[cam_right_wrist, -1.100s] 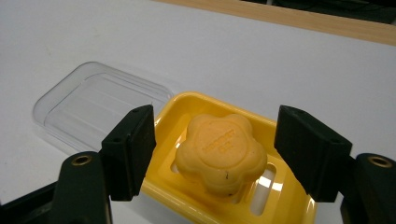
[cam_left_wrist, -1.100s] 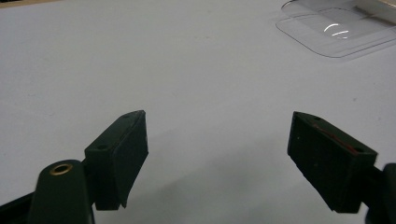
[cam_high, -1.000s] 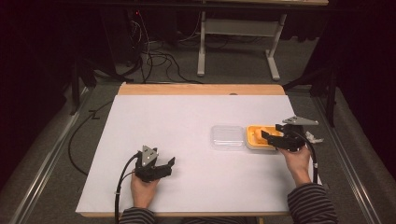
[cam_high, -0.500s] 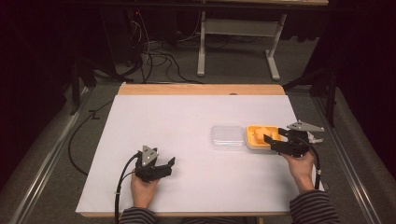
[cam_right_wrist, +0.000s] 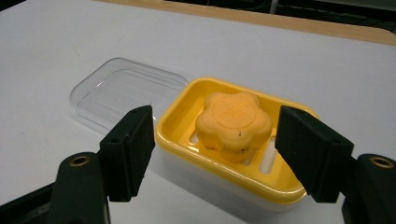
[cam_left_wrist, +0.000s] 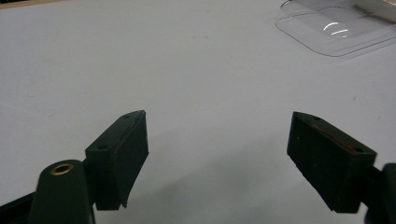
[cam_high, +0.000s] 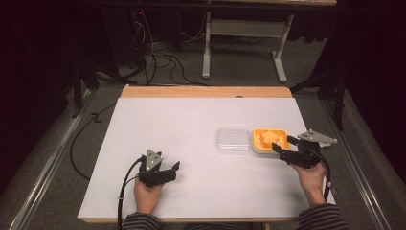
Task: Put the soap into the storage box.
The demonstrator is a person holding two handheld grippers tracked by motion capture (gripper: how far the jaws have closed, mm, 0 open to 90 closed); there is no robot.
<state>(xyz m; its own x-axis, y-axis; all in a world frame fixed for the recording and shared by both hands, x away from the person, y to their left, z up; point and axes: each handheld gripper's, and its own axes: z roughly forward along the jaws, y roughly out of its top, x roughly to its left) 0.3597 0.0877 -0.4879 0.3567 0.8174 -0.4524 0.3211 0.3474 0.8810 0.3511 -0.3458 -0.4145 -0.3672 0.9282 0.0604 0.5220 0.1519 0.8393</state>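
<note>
1. Right hand-held gripper sits at the near right side of the soap dish, jaws wide apart, nothing held. Orange flower-shaped soap rests in the yellow tray of the dish, roughly centred between the jaws in the right gripper view.
2. Left hand-held gripper rests low over bare tabletop near the front edge, jaws apart, empty, well apart from the dish.
3. Clear lid lies flat on the tabletop, touching or just beside the dish on its left.
4. Risk: soap looks smooth and rounded; a pinch on the lobes could slip and pop it out sideways.
5. Risk: jaws closing too low would catch the yellow rim and tip or drag the dish, which is light and unanchored.
6. Risk: dish shoved left would bump the lid and slide it.
7. Risk: the tray looks like an insert in a white base; lifting by the rim might separate them. Can't confirm from here.
8. Edges: dish is near the right edge of the tabletop; a push rightward has little margin.
9. Open room: wide bare tabletop to the left and centre, and behind toward the wooden far edge. Cable trails off the front by the left hand.
</note>
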